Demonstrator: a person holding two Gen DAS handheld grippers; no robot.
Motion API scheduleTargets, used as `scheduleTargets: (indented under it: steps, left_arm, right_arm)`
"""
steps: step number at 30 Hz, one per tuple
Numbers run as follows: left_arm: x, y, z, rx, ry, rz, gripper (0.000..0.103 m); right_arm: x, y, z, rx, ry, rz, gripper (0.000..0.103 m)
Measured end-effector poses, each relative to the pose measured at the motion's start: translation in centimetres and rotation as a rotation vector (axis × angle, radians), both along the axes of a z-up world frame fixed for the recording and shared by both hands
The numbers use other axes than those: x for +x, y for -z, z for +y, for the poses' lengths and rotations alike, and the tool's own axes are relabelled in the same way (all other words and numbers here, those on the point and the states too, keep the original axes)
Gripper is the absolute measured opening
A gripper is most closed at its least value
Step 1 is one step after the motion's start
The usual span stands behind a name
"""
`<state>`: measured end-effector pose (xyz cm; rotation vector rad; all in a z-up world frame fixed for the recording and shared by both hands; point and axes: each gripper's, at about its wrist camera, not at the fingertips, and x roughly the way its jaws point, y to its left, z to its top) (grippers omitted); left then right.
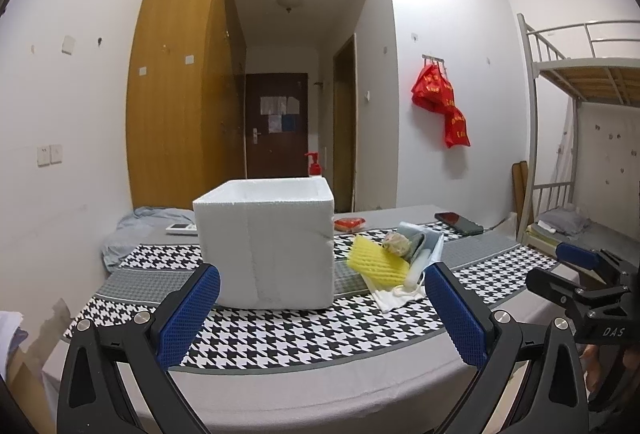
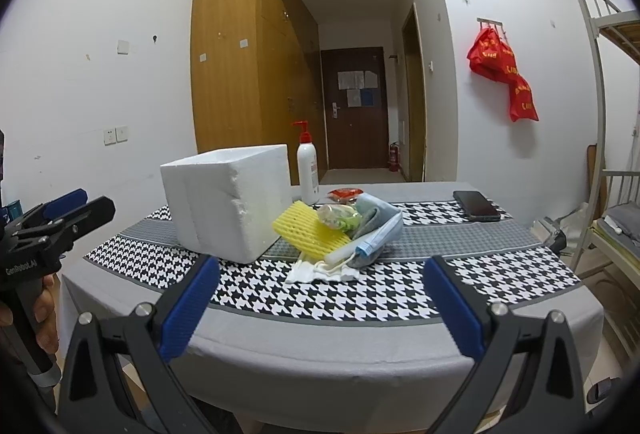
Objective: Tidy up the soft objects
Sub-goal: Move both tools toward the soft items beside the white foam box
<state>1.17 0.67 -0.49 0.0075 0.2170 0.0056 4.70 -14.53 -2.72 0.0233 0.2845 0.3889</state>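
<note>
Seemingly before the first pick, both left tongs [image 1: 320, 314] and right tongs [image 2: 320, 310] gape empty short of the worktop [image 2: 360, 366], the soft pile [image 2: 344, 234] ahead beside the foam box [image 2: 228, 201], awaiting a reach forward.

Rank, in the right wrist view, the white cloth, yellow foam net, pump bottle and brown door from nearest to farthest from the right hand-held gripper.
From the right hand-held gripper:
1. White cloth, at the front of the pile on the table, just ahead.
2. Yellow foam net, behind the cloth, leaning by the white foam box.
3. Pump bottle, behind the pile, towards the table's far edge.
4. Brown door, at the end of the hallway.
</note>
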Motion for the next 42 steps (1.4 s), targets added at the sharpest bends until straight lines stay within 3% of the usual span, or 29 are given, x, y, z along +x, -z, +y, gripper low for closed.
scheduleTargets:
  steps: [19, 42]
  left_arm:
    - [0.1, -0.2, 0.7, -0.032, -0.009, 0.0, 0.102]
    - [1.6, -0.4, 0.1, -0.012, 0.024, 0.023, 0.102]
  right_arm:
    - [0.0, 0.2, 0.2, -0.007, 0.002, 0.001, 0.103]
    - [1.0, 0.1, 0.4, -0.012, 0.009, 0.022, 0.103]
